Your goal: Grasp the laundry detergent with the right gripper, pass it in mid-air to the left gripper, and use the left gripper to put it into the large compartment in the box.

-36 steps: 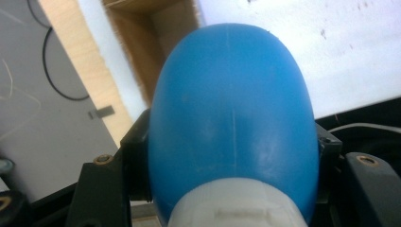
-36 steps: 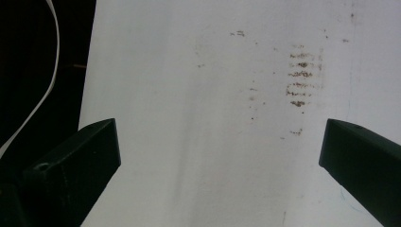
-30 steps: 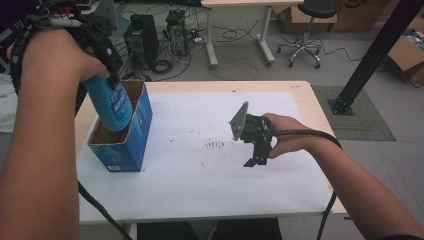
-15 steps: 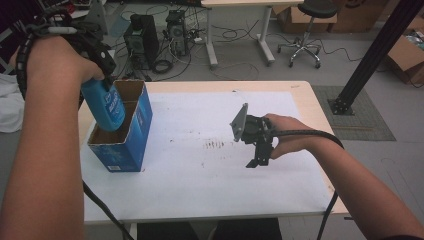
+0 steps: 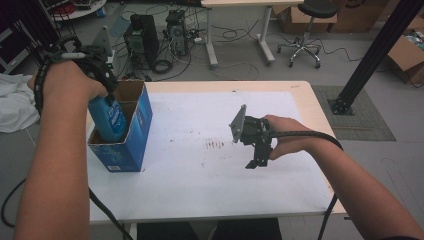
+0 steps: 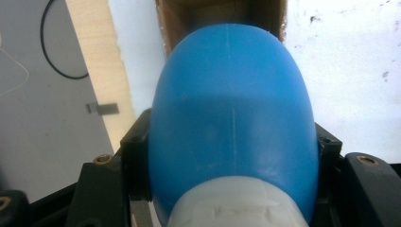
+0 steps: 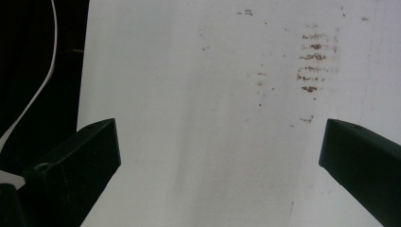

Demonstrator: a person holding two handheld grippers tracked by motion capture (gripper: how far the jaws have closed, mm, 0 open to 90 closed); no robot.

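Note:
A blue bottle point(image 5: 111, 119) with a white cap end point(image 6: 234, 208) hangs bottom-down, partly inside an open blue cardboard box point(image 5: 131, 145) at the table's left edge. My left gripper point(image 5: 102, 87) is shut on the bottle near its cap; in the left gripper view the black jaws clamp both sides of the blue bottle point(image 6: 231, 118) over the box's brown inside point(image 6: 208, 14). My right gripper point(image 5: 257, 160) hovers low over the white table top point(image 5: 200, 170) right of centre, pointing down, open with nothing between its jaws point(image 7: 217, 156).
Brown smudge marks point(image 5: 215, 145) dot the table's middle point(image 7: 314, 61). The light wooden table edge point(image 6: 101, 85) runs beside the box. Beyond the table stand computer towers point(image 5: 142, 37), cables, an office chair point(image 5: 305, 30), a black post point(image 5: 372, 55) and cardboard boxes.
My left gripper has lowered the blue bottle further into the box and shifted slightly toward me. My right gripper has barely moved.

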